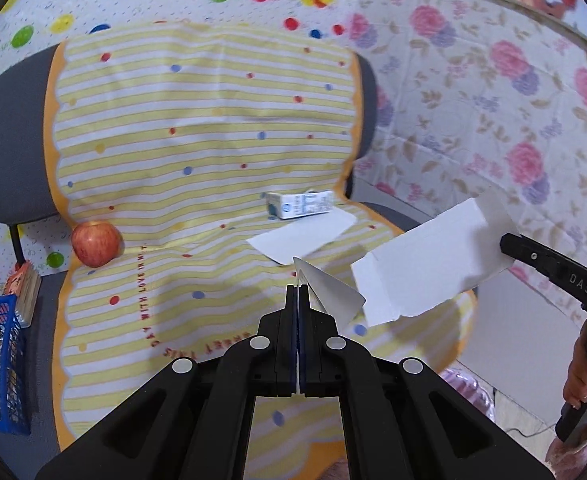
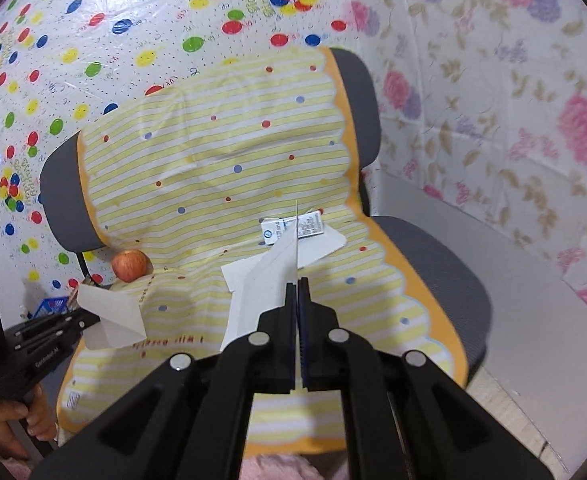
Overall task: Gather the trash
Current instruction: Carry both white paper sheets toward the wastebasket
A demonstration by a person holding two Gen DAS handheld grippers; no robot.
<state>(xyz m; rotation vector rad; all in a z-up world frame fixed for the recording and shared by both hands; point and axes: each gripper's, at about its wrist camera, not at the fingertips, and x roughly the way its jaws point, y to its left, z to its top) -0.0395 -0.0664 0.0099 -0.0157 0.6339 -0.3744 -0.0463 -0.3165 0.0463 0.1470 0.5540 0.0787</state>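
Overhead, both tools pinch paper scraps [image 1: 425, 264] above striped cloth [image 1: 197, 120] on chair [image 1: 9, 140].

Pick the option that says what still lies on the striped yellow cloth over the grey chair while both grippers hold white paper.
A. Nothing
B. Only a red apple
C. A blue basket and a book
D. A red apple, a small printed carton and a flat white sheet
D: on the striped yellow cloth lie the red apple, the small printed carton and the flat white sheet.
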